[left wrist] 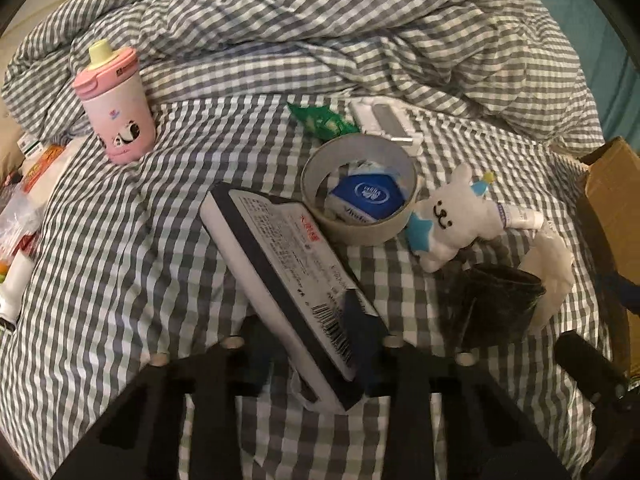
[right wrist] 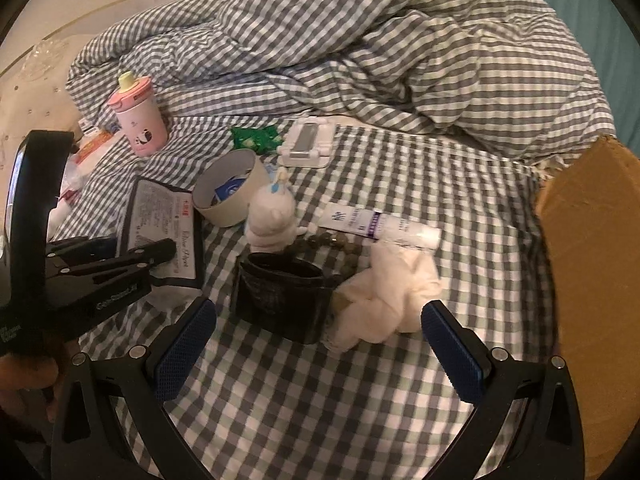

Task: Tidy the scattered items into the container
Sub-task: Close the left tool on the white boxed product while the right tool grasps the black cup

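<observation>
- The left claw (left wrist: 316, 344) has closed on the near end of a flat black-and-white packet (left wrist: 280, 272), whose far end lies on the checked bed (left wrist: 120, 240).
- The right claw (right wrist: 320, 344) hangs wide open and empty over the bed, just short of a dark pouch (right wrist: 284, 296) and a crumpled white tissue (right wrist: 388, 292).
- The cardboard box (right wrist: 592, 260), the likely container, sits at the bed's right edge; its inside is hidden, so whether anything has gone in I cannot tell.
- Still scattered: a pink cup (left wrist: 116, 108), a roll of tape (left wrist: 360, 188) ringing a blue tissue pack, a white plush toy (left wrist: 452, 216), a white tube (right wrist: 380, 224), a string of beads (right wrist: 328, 244), a green wrapper (right wrist: 256, 136) and a white holder (right wrist: 306, 140).
- By that count the tidying looks barely begun, with the packet probably first to go.
</observation>
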Motion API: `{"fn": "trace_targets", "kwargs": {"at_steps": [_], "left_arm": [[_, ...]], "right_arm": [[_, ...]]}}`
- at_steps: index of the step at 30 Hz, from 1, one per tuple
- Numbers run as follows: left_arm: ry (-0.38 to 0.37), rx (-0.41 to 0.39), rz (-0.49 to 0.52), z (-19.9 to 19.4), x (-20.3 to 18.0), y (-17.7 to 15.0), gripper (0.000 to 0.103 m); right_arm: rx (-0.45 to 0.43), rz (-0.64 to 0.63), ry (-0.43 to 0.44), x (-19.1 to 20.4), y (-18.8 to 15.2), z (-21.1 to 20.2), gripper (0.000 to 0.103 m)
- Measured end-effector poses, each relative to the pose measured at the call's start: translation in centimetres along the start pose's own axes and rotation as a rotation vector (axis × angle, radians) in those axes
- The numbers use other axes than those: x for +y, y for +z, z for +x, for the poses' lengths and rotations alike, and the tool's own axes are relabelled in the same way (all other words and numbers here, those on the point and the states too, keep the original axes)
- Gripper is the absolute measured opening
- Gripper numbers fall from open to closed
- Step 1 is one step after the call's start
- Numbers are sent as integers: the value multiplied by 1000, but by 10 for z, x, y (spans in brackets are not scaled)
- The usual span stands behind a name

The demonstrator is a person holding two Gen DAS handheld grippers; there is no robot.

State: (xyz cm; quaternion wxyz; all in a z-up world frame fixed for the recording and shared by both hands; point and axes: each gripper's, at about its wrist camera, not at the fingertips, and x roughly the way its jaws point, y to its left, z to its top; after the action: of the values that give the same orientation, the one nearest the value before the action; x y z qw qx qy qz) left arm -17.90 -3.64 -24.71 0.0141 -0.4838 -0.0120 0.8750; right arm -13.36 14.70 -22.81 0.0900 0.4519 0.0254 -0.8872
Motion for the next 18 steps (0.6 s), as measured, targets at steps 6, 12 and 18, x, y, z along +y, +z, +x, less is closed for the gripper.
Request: {"fn": "trace_targets", "kwargs": {"at_steps": [6,12,18], "left_arm": [[-14,-30,-53,-9,20,3,18],[29,-94,-85,-33,48,8,15],[61,-133,-111,-53,71,10,15]], "right_arm": [[19,-8,50,9,5,16,103],[69,7,66,17,8,38,98],[122,28,53,16,9,64,81]]}}
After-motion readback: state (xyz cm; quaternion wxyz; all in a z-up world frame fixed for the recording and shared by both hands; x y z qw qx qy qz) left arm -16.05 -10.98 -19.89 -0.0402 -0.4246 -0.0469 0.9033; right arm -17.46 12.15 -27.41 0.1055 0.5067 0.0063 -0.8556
